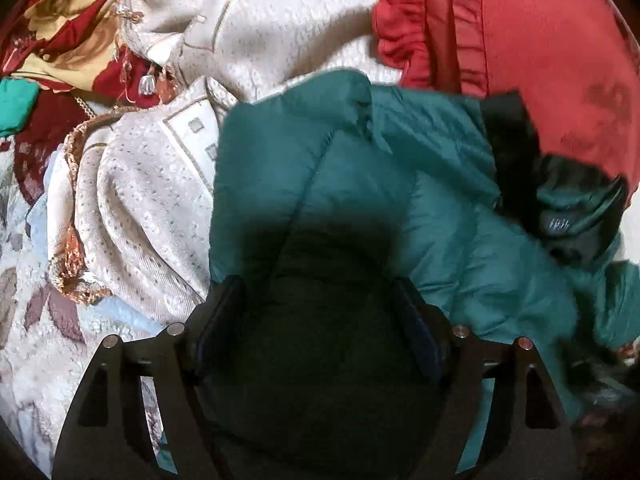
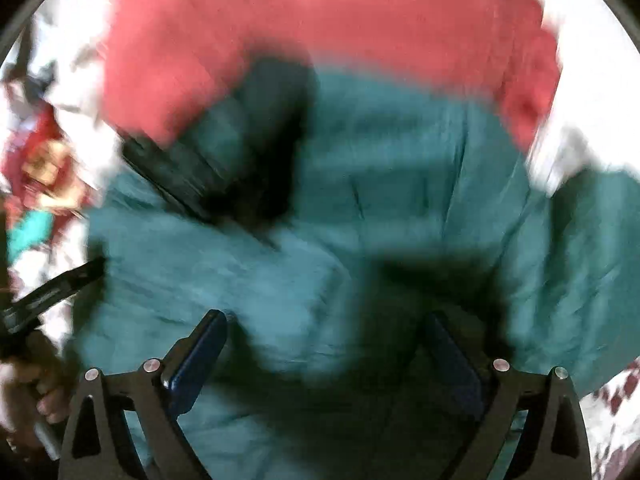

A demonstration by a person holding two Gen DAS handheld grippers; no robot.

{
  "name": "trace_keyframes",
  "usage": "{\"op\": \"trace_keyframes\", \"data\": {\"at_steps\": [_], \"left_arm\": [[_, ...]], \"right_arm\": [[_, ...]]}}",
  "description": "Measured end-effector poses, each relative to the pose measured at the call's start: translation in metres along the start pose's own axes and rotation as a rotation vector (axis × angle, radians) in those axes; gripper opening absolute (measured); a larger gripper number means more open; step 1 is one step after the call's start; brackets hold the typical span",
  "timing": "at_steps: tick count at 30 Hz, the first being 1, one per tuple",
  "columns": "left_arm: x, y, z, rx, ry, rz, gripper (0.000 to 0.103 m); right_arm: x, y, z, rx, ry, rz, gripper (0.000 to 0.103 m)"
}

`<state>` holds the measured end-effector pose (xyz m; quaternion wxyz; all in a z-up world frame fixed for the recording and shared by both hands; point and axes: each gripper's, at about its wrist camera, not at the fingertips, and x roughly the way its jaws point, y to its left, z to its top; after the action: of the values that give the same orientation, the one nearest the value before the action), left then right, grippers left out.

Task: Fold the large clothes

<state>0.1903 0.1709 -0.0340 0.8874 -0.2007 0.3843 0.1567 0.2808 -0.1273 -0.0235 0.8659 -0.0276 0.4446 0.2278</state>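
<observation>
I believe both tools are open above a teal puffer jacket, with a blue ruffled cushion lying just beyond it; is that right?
Nearly. The ruffled cushion is red, not blue, as the left wrist view shows clearly. The rest holds: the left tool and the right tool both stand open above the teal puffer jacket, and the cushion lies just beyond it.

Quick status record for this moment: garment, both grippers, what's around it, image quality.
garment: teal padded jacket, crumpled, dark lining showing, not folded yet
left gripper: open, over the jacket, nothing held
right gripper: open, over the jacket, nothing held
behind jacket: red ruffled cushion
left of jacket: cream patterned cloth; red and gold fabric farther back
image quality: right wrist view motion-blurred; left wrist view sharper
</observation>
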Motion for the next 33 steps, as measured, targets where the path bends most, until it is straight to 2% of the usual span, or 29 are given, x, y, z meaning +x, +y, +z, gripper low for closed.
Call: {"op": "trace_keyframes", "data": {"at_steps": [1,3,6,8,10,11,12,14,15,18,20,23,25,27,28,31,33], "left_arm": [[-0.004,0.000,0.001,-0.007,0.000,0.007,0.078],[-0.014,0.002,0.003,-0.034,-0.017,0.005,0.078],[-0.032,0.000,0.004,-0.038,-0.055,-0.025,0.078],[-0.040,-0.008,0.001,-0.003,-0.064,-0.050,0.078],[-0.030,-0.020,-0.008,0.065,-0.016,-0.031,0.078],[-0.015,-0.025,-0.013,0.106,0.049,0.004,0.078],[-0.006,-0.028,-0.016,0.139,0.083,0.030,0.078],[-0.013,-0.032,-0.019,0.178,0.058,0.069,0.078],[-0.018,-0.033,-0.018,0.173,0.060,0.074,0.078],[-0.048,-0.027,-0.013,0.108,0.044,-0.006,0.078],[-0.057,-0.025,-0.013,0.087,0.044,-0.006,0.078],[-0.068,-0.025,-0.017,0.059,0.048,-0.001,0.078],[-0.073,-0.025,-0.021,0.043,0.054,-0.018,0.078],[-0.081,-0.033,-0.032,0.038,0.061,-0.022,0.078],[-0.083,-0.037,-0.035,0.046,0.060,-0.023,0.078],[-0.087,-0.050,-0.041,0.108,0.029,0.000,0.078],[-0.087,-0.059,-0.043,0.142,0.006,0.020,0.078]], "right_arm": [[0.017,-0.008,-0.005,0.024,0.046,0.020,0.099],[0.011,-0.012,-0.006,0.038,0.020,0.039,0.098],[-0.016,-0.005,-0.003,-0.004,-0.018,-0.058,0.098],[-0.038,0.002,-0.004,-0.014,-0.055,-0.061,0.098],[-0.052,0.012,-0.011,-0.011,-0.065,-0.022,0.098],[-0.052,0.016,-0.016,-0.009,-0.053,0.005,0.099],[-0.044,0.019,-0.021,-0.017,-0.018,0.026,0.100],[-0.012,0.028,-0.038,-0.079,0.145,0.002,0.100],[-0.011,0.025,-0.040,-0.079,0.154,-0.004,0.100],[-0.051,0.010,-0.027,-0.026,0.049,-0.012,0.100],[-0.082,-0.007,-0.023,-0.010,-0.057,-0.051,0.100],[-0.112,-0.053,-0.024,0.053,-0.151,-0.192,0.100],[-0.132,-0.100,-0.030,0.135,-0.233,-0.299,0.100],[-0.143,-0.138,-0.035,0.217,-0.286,-0.365,0.100],[-0.153,-0.171,-0.042,0.294,-0.318,-0.397,0.100],[-0.175,-0.252,-0.059,0.480,-0.369,-0.404,0.099],[-0.187,-0.279,-0.063,0.550,-0.415,-0.423,0.098]]}}
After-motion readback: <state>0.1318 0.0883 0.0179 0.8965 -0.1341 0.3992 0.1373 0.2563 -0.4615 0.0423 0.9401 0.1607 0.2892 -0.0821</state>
